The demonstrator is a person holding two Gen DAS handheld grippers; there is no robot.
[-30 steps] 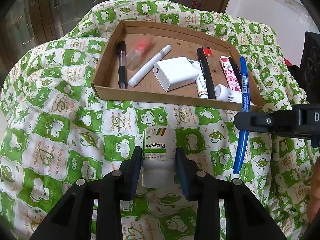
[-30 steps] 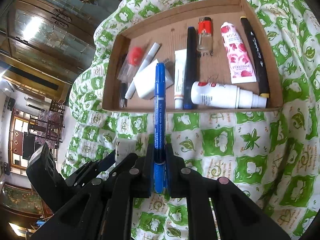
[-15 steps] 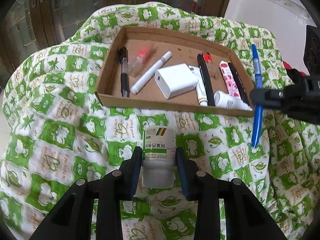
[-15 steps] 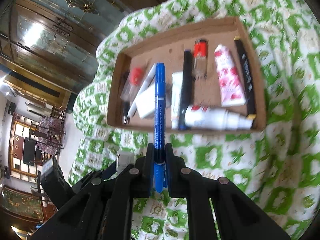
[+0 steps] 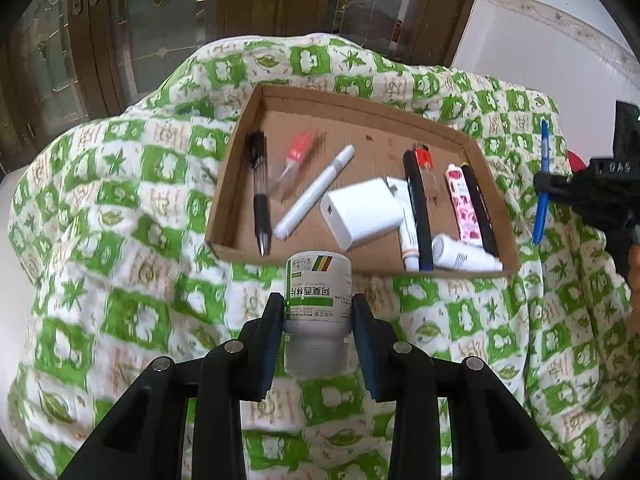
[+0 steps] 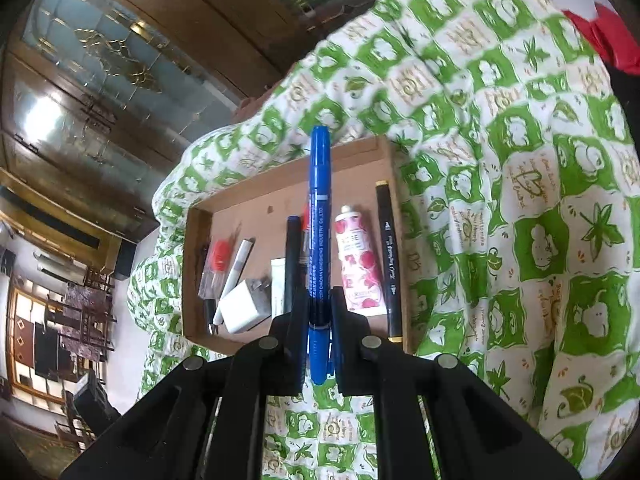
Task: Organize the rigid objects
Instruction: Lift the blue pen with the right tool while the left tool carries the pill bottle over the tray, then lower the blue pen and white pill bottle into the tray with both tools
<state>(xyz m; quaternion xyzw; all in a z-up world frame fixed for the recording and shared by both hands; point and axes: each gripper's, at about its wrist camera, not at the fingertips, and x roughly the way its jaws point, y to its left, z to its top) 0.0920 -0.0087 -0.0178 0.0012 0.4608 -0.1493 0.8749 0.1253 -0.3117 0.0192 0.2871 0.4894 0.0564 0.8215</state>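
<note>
Gripping a white pill bottle (image 5: 318, 304) around its lower body, the left tool (image 5: 318, 320) has both pads pressed on the sides, jaws partway open to fit it, label end pointing away toward the tray. The right tool (image 6: 319, 320) is pinched nearly shut on a blue marker (image 6: 319, 220), which sticks straight out along the fingers with its long end forward.

Moving outward from there: the cardboard tray (image 5: 256, 120) sits on a surface draped in a green-and-white patterned cloth (image 5: 120, 208), so it's hard to say what's underneath. From the left tool the tray lies just ahead, its near wall right beyond the bottle. In the left wrist view the right tool is off past the tray's right edge, marker hanging over the cloth, not over the tray.

The tray's right half is packed: a white charger (image 5: 364, 212), a rose-print tube (image 5: 464, 204), a black marker (image 5: 478, 208), all lying roughly front to back. The middle-left floor looks barer.

Judging by this, the left hand is nearer for a drop. The blue marker's long axis already runs about parallel to the pens in there, so it mostly needs to come sideways over the wall.
</note>
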